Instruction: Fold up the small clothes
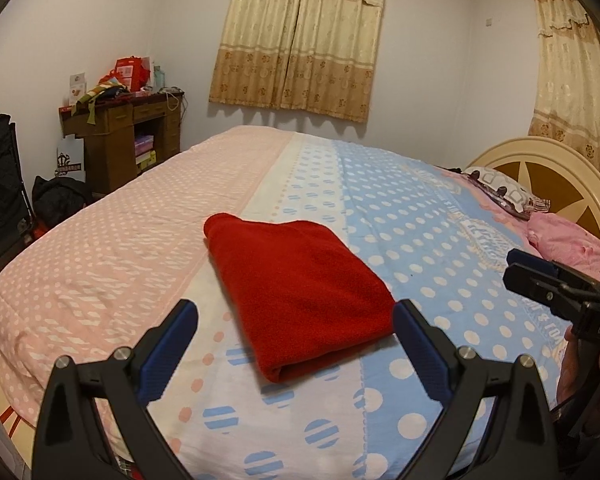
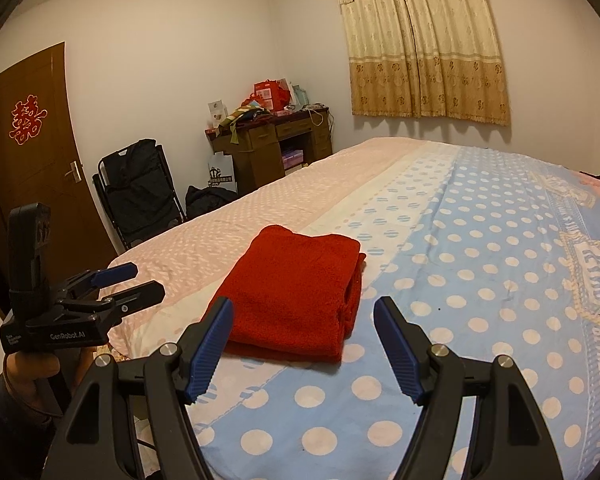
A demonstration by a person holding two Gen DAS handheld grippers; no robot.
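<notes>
A red fleece garment (image 1: 296,288) lies folded into a thick rectangle on the polka-dot bedspread (image 1: 420,240); it also shows in the right wrist view (image 2: 296,292). My left gripper (image 1: 296,316) is open and empty, held above the bed just short of the garment's near edge; it also shows in the right wrist view (image 2: 130,282) at the left. My right gripper (image 2: 304,314) is open and empty, just short of the garment's near edge; it also shows in the left wrist view (image 1: 514,266) at the right.
A wooden desk (image 2: 276,144) piled with boxes stands by the far wall. A black folding chair (image 2: 140,192) and a brown door (image 2: 32,152) are at the left. A cream headboard (image 1: 548,176) and pillows (image 1: 504,192) are at the right.
</notes>
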